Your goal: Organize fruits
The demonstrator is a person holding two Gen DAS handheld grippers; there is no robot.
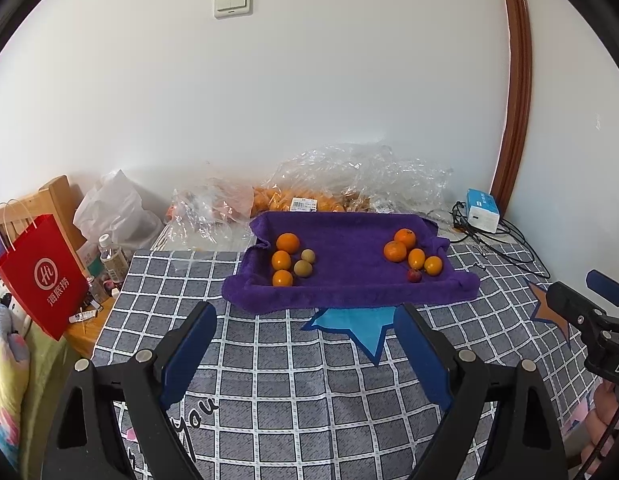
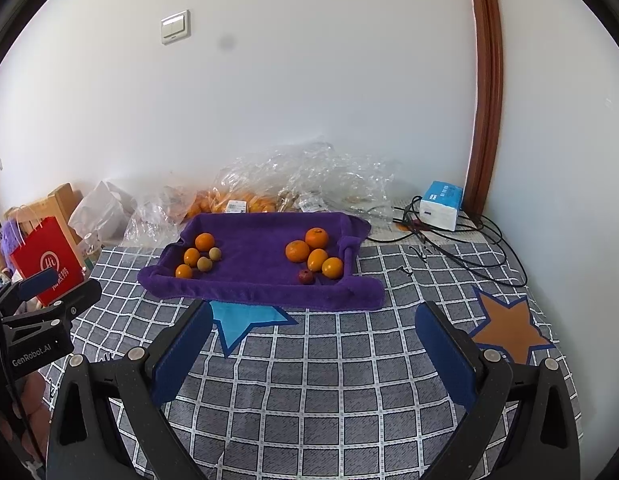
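A purple towel (image 1: 349, 256) (image 2: 253, 248) with rolled edges lies on a checked bedsheet. On its left lie three orange fruits (image 1: 281, 260) (image 2: 192, 257) and two small green-brown fruits (image 1: 303, 268) (image 2: 205, 263). On its right lie several oranges (image 1: 395, 251) (image 2: 297, 251) and one small dark red fruit (image 1: 414, 275) (image 2: 306, 277). My left gripper (image 1: 305, 312) is open and empty, in front of the towel's near edge. My right gripper (image 2: 313, 312) is open and empty, also in front of the towel. Each gripper shows at the edge of the other's view.
Clear plastic bags (image 1: 349, 184) (image 2: 301, 176) with more oranges lie behind the towel by the wall. A blue-white tissue pack (image 1: 483, 208) (image 2: 441, 204) and black cables (image 2: 461, 248) lie at the right. A red paper bag (image 1: 41, 276) (image 2: 49, 260) and bottles (image 1: 111, 256) stand at the left.
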